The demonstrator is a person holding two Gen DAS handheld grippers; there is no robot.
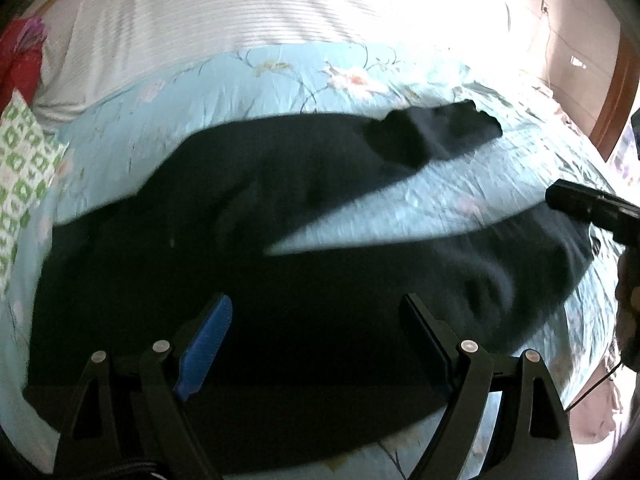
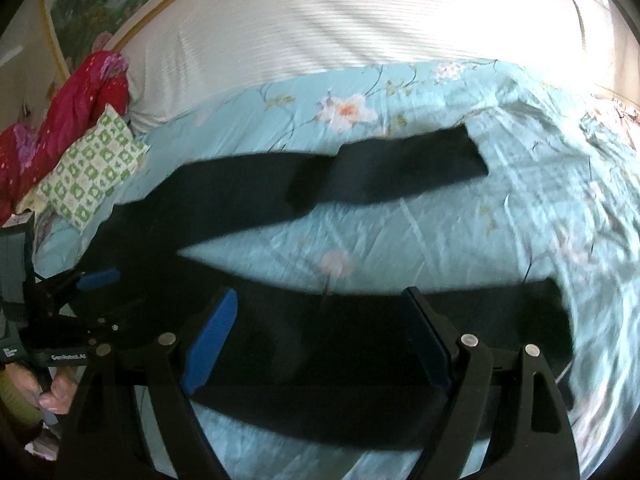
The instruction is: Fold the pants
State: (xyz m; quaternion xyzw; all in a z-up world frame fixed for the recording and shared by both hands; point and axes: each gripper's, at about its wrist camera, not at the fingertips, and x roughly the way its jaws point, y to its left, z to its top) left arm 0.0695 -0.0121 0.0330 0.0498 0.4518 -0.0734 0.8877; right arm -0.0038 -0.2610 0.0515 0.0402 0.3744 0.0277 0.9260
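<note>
Black pants, one pair, spread flat on a light-blue floral bedsheet; both views motion-blurred. Long axis runs crosswise to both grippers' fingers, left to right. Waist end lies to the left, under and ahead of the left gripper; the two legs fan out rightward in a V, with a wedge of bare sheet between them. Far leg ends ahead and to the right, its cuff folded back on itself. Near leg passes directly beneath the right gripper.

Left gripper: fingers spread wide, nothing between them, poised over the waist section. Whether it touches the cloth cannot be told.

Right gripper: fingers likewise spread wide, nothing held, over the near leg.

Containers: none seen.

Other items: white striped bedding beyond the sheet; green-and-white patterned pillow and red floral fabric far left.
</note>
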